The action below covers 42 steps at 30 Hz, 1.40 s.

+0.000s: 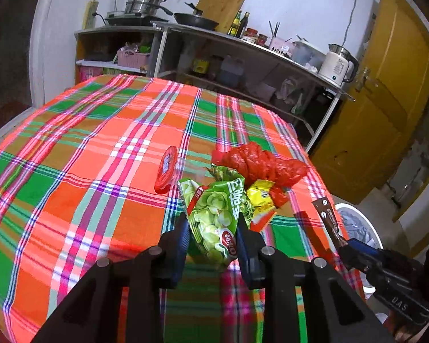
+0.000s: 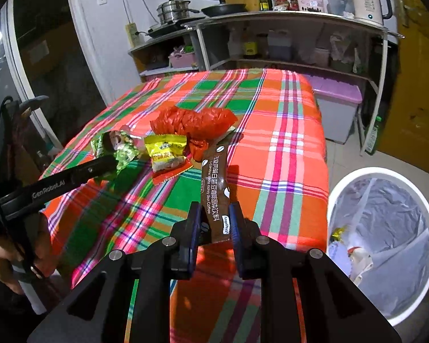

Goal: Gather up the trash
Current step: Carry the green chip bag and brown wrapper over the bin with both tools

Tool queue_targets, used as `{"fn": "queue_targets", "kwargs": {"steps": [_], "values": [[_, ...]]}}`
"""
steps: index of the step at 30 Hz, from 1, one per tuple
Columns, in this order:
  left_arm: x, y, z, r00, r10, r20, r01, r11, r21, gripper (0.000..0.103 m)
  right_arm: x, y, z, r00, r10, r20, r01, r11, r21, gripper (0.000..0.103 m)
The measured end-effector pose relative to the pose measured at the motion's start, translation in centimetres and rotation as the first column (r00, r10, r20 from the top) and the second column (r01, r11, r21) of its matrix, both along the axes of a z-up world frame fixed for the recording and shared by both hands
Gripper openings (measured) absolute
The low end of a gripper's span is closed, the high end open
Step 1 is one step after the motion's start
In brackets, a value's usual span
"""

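Meanwhile, my left gripper clamps the green snack bag, right gripper clamps the brown coffee sachet; white bin just right of it.

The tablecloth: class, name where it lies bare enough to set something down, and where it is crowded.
Bare: the tablecloth left of the red lid and back to the far edge; also the strip right of the red bag, towards the bin.
Crowded: the near right part, where red bag, yellow packet and lid cluster.
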<state>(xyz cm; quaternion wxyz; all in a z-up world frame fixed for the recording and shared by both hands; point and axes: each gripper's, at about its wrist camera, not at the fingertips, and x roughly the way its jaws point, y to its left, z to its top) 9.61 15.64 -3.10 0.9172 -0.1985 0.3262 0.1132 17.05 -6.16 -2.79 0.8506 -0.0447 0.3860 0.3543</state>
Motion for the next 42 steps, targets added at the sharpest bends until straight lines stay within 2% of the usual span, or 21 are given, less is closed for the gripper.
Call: {"fn": "queue_targets", "kwargs": {"steps": [15,27,42], "values": [[-3.1,-4.8,3.9,0.99,-0.106,0.091,0.104,0.994,0.035,0.03,-2.7,-4.2,3.5,0.996,-0.059,0.07,0.055,0.996,0.064,0.021],[-2.5,-8.8,4.5,0.978,-0.191,0.08,0.186,0.981,0.061,0.03,-3.3,-7.2,4.1,0.99,-0.114,0.077,0.107,0.99,0.091,0.021],[-0.4,-14.4,4.4,0.946,-0.317,0.067,0.312,0.947,0.074,0.03,-3.0,-11.6,4.2,0.974,-0.215,0.073,0.206,0.973,0.106,0.021]]}}
